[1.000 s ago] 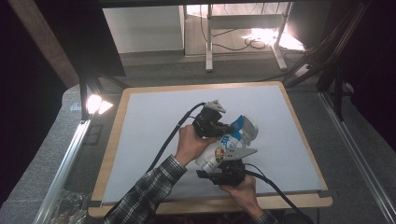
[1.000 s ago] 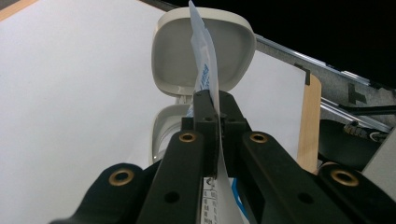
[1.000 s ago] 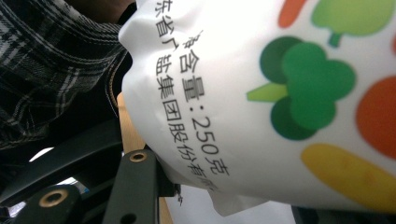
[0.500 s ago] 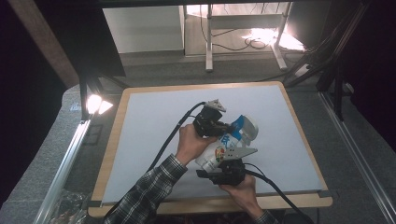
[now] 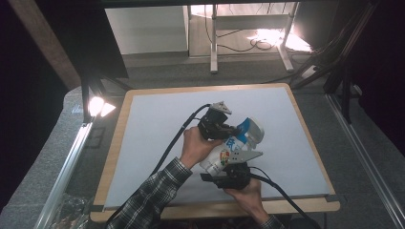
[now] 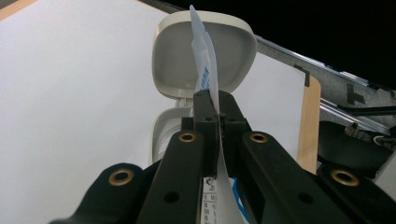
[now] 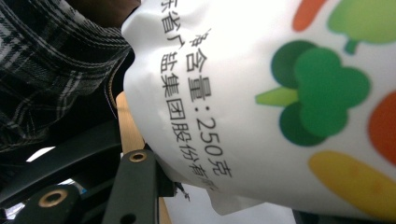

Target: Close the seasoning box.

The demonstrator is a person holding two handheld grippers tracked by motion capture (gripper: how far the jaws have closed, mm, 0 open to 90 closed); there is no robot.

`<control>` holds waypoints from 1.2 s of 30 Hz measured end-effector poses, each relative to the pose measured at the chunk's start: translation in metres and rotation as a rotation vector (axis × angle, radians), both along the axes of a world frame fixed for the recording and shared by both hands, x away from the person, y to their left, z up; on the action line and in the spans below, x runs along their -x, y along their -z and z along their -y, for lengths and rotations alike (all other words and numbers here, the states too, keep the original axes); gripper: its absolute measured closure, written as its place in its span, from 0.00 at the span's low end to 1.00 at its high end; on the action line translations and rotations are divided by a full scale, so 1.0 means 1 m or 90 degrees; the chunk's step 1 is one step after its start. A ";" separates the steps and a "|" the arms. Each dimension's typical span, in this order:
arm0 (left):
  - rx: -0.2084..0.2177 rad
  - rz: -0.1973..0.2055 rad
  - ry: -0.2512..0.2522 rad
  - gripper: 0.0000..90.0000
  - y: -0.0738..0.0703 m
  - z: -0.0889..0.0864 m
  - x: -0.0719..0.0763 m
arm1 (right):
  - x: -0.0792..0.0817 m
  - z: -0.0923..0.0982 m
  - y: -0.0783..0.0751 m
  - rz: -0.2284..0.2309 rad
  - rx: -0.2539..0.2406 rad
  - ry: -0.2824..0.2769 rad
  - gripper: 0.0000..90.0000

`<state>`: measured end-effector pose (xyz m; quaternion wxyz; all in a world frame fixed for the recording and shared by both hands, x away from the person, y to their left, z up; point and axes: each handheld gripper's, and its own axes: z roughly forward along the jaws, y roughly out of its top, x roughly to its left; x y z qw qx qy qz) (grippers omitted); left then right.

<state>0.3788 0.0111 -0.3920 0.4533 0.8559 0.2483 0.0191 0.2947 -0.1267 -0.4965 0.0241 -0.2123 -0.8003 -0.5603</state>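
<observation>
The left claw (image 5: 228,129) sits just beyond the left hand (image 5: 197,147), and its jaws are pressed together on the thin top flap of a printed bag (image 5: 234,145). The left forearm, in a plaid sleeve (image 5: 153,198), comes up slanted to the bag. The right claw (image 5: 232,164) is nearer the person than the bag, and its jaws clamp the bag's wide body. The right hand (image 5: 246,191) holds it from behind.
</observation>
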 end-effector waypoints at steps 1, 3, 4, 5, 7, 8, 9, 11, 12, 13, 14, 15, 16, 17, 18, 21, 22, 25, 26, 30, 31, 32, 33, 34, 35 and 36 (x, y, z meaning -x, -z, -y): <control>0.000 0.000 0.000 0.99 0.000 0.000 0.000 | 0.000 0.000 0.000 0.002 0.002 0.000 0.64; 0.000 -0.001 0.000 0.99 0.000 0.000 0.000 | 0.001 -0.001 -0.001 0.005 0.005 0.000 0.64; 0.000 -0.001 0.000 0.99 0.000 0.000 0.000 | 0.001 -0.001 -0.001 0.009 0.007 0.001 0.64; 0.000 -0.001 0.000 0.99 0.000 0.000 0.000 | 0.001 -0.001 -0.001 0.011 0.008 0.001 0.64; 0.000 -0.001 0.000 0.99 0.000 0.000 0.000 | 0.001 -0.002 -0.001 0.015 0.012 0.002 0.64; 0.000 -0.002 0.000 0.99 0.000 0.000 0.000 | 0.001 -0.002 -0.001 0.018 0.014 0.003 0.64; 0.000 -0.002 0.001 0.99 0.000 0.000 0.000 | 0.002 -0.002 -0.002 0.020 0.015 0.003 0.64; 0.002 -0.003 0.000 0.99 0.000 0.001 -0.001 | 0.002 -0.003 -0.002 0.027 0.020 0.005 0.63; 0.002 -0.004 0.000 0.99 0.000 0.001 -0.001 | 0.002 -0.003 -0.002 0.028 0.021 0.005 0.63; 0.000 -0.005 0.001 0.99 0.000 0.001 -0.001 | 0.002 -0.003 -0.002 0.029 0.021 0.005 0.63; 0.000 -0.005 0.001 0.99 0.000 0.001 -0.001 | 0.002 -0.003 -0.002 0.030 0.022 0.006 0.63; 0.000 -0.006 0.001 0.99 0.000 0.001 -0.001 | 0.002 -0.003 -0.002 0.031 0.023 0.006 0.63; -0.001 -0.007 0.001 0.99 0.000 0.001 -0.001 | 0.002 -0.004 -0.002 0.034 0.024 0.006 0.63; -0.001 -0.007 0.000 0.99 0.000 0.001 -0.001 | 0.003 -0.004 -0.003 0.036 0.026 0.006 0.63; -0.001 -0.008 0.000 0.99 0.000 0.001 -0.001 | 0.003 -0.004 -0.003 0.040 0.028 0.006 0.63; -0.001 -0.010 0.001 0.99 0.000 0.001 -0.002 | 0.004 -0.005 -0.004 0.046 0.033 0.006 0.63; -0.001 -0.011 0.001 0.99 0.000 0.001 -0.002 | 0.004 -0.005 -0.004 0.047 0.033 0.005 0.63; -0.002 -0.012 0.001 0.99 0.000 0.001 -0.002 | 0.004 -0.006 -0.004 0.051 0.037 0.006 0.62; -0.002 -0.013 0.000 0.99 -0.001 0.001 -0.002 | 0.004 -0.006 -0.004 0.053 0.038 0.006 0.62; -0.003 -0.015 0.000 0.99 -0.001 0.001 -0.003 | 0.004 -0.006 -0.005 0.057 0.039 0.004 0.62; -0.003 -0.015 0.000 0.99 -0.001 0.001 -0.003 | 0.004 -0.007 -0.005 0.058 0.039 0.004 0.61; -0.003 -0.015 0.000 0.99 -0.001 0.001 -0.003 | 0.005 -0.007 -0.005 0.058 0.041 0.004 0.61; -0.002 -0.015 -0.001 0.99 -0.001 0.002 -0.003 | 0.005 -0.007 -0.005 0.060 0.041 0.004 0.61; -0.002 -0.015 -0.001 0.99 -0.001 0.002 -0.003 | 0.005 -0.007 -0.005 0.067 0.041 0.005 0.60; -0.002 -0.014 -0.002 0.99 -0.001 0.002 -0.003 | 0.005 -0.007 -0.005 0.068 0.042 0.005 0.60; -0.001 -0.014 -0.002 0.99 -0.002 0.001 -0.003 | 0.004 -0.007 -0.006 0.068 0.041 0.005 0.60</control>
